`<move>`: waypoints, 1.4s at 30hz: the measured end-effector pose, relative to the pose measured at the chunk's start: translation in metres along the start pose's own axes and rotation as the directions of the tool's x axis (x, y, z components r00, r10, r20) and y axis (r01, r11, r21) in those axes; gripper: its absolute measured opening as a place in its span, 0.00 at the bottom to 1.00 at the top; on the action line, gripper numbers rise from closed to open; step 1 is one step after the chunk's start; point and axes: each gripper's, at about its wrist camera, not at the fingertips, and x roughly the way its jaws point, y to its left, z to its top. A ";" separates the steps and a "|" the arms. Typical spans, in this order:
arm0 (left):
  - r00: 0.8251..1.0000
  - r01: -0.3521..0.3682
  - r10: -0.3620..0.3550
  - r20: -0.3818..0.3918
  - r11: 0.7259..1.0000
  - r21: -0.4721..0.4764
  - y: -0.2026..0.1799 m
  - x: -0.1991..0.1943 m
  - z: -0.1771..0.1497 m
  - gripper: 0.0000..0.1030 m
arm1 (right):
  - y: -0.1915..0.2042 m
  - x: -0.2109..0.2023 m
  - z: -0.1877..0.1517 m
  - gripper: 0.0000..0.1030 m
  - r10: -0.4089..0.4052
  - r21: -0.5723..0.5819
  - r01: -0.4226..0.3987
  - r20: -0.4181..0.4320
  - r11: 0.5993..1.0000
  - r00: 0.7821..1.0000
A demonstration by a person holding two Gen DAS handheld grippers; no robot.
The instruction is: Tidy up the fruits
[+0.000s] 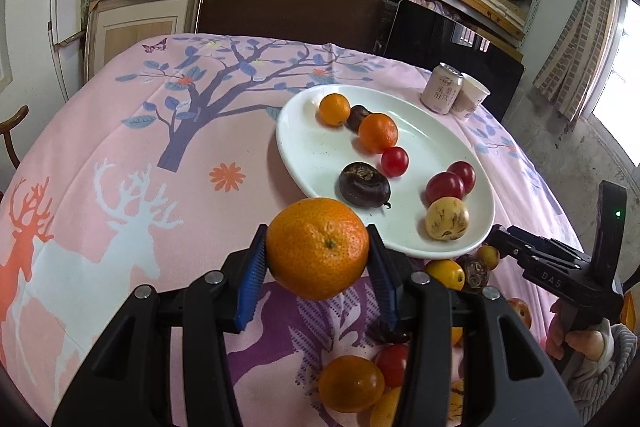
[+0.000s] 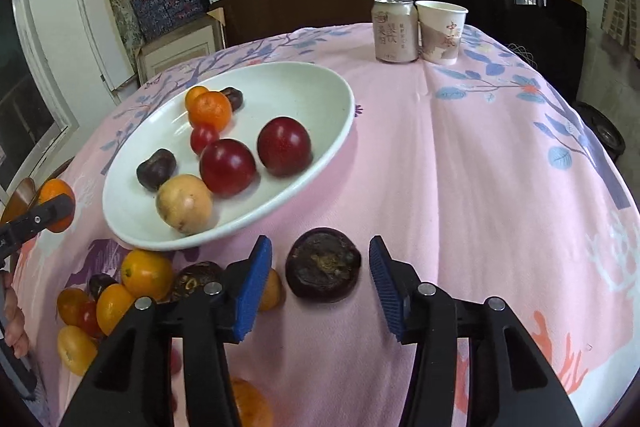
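Gripping a mandarin (image 1: pixel 318 247) between its blue pads, the left gripper (image 1: pixel 318 259) hangs just before the white plate (image 1: pixel 304 147); the right gripper (image 2: pixel 320 285), jaws apart, straddles a dark water chestnut (image 2: pixel 323 267) lying untouched on the cloth beside that plate.

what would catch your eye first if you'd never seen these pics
The big mandarin clamped in the left gripper, raised just short of the white plate of mixed fruit. Next, the dark water chestnut lying on the pink tablecloth between the right gripper's open blue pads.
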 end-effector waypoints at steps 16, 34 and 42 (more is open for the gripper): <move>1.000 0.002 -0.002 -0.019 1.000 -0.006 0.000 0.002 -0.006 0.45 | -0.002 -0.016 -0.015 0.37 0.000 -0.002 0.000 0.018 1.000 1.000; 0.998 -0.066 0.066 -0.010 0.997 0.045 -0.025 0.073 0.077 0.74 | 0.018 0.023 0.095 0.62 0.130 0.048 -0.135 0.097 0.990 0.987; 0.998 -0.063 0.063 0.015 0.997 0.039 -0.018 0.059 0.074 0.84 | -0.008 0.017 0.084 0.73 0.156 0.132 -0.168 0.093 0.977 0.983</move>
